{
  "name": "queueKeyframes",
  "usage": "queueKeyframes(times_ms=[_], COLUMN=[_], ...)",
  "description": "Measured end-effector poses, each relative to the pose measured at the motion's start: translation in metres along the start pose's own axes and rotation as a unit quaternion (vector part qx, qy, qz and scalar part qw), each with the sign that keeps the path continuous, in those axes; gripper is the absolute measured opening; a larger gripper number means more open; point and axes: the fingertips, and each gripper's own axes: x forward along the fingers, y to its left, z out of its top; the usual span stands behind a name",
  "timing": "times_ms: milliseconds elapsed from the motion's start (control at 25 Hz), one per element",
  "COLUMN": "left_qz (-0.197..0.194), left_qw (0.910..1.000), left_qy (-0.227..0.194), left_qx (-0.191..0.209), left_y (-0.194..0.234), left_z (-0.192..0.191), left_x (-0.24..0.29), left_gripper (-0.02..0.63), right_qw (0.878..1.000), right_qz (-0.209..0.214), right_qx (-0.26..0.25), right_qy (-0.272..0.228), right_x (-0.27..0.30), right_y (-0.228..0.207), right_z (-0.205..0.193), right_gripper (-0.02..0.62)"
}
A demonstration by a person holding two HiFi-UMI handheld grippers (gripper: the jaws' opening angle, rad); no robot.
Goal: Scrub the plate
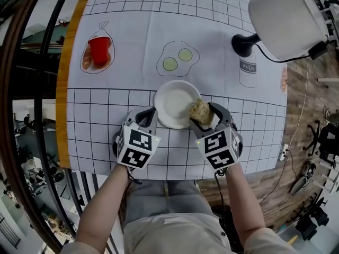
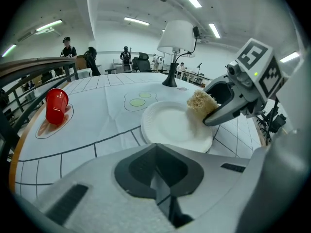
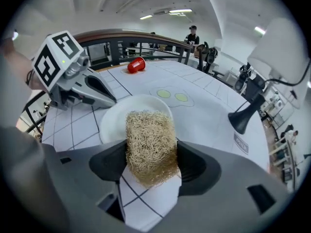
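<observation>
A white paper plate lies on the gridded tablecloth near the table's front edge. My right gripper is shut on a tan fibrous scrubber, which rests over the plate's right rim. In the right gripper view the scrubber fills the gap between the jaws, with the plate just ahead. My left gripper sits at the plate's left edge, its jaws shut with nothing between them. The left gripper view shows the plate a little ahead and the scrubber on its far right.
A red cup stands on a drawing at the back left. Drawn fried eggs lie behind the plate. A lamp with a white shade and black base stands at the back right, beside a drawn milk bottle. A railing runs along the left.
</observation>
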Motion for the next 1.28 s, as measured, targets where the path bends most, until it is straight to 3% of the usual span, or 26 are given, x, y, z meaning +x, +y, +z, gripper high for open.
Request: queueKeyframes(times_ms=[120, 200, 360, 680, 840, 1000, 1280], left_qz=[-0.011, -0.014, 0.004, 0.045, 0.057, 0.083, 0.105], left_qw=[0.9999, 0.9997, 0.9992, 0.9948, 0.9906, 0.9772, 0.9513], left_qy=[0.009, 0.017, 0.026, -0.039, -0.087, -0.18, -0.262], left_qx=[-0.006, -0.008, 0.03, 0.082, 0.089, 0.077, 0.123], left_y=[-0.002, -0.004, -0.004, -0.001, -0.001, 0.002, -0.013], left_z=[-0.002, -0.003, 0.002, 0.069, 0.111, 0.168, 0.234], left_x=[0.0, 0.0, -0.009, -0.061, -0.099, -0.155, -0.243], left_gripper=[0.013, 0.014, 0.014, 0.014, 0.014, 0.014, 0.014], right_qw=[0.999, 0.999, 0.997, 0.993, 0.988, 0.978, 0.953], right_qz=[-0.001, -0.007, -0.017, -0.029, -0.042, -0.058, -0.063], right_qx=[0.046, 0.05, 0.071, 0.062, 0.046, 0.035, 0.046], right_qy=[-0.002, -0.006, -0.03, -0.092, -0.14, -0.195, -0.292], right_x=[-0.002, -0.006, -0.022, -0.075, -0.112, -0.156, -0.24], right_y=[-0.012, -0.015, -0.02, -0.024, -0.03, -0.037, -0.028], right_z=[-0.009, -0.007, 0.008, 0.068, 0.109, 0.153, 0.215], right_gripper=[0.302, 0.302, 0.302, 0.302, 0.302, 0.302, 0.302])
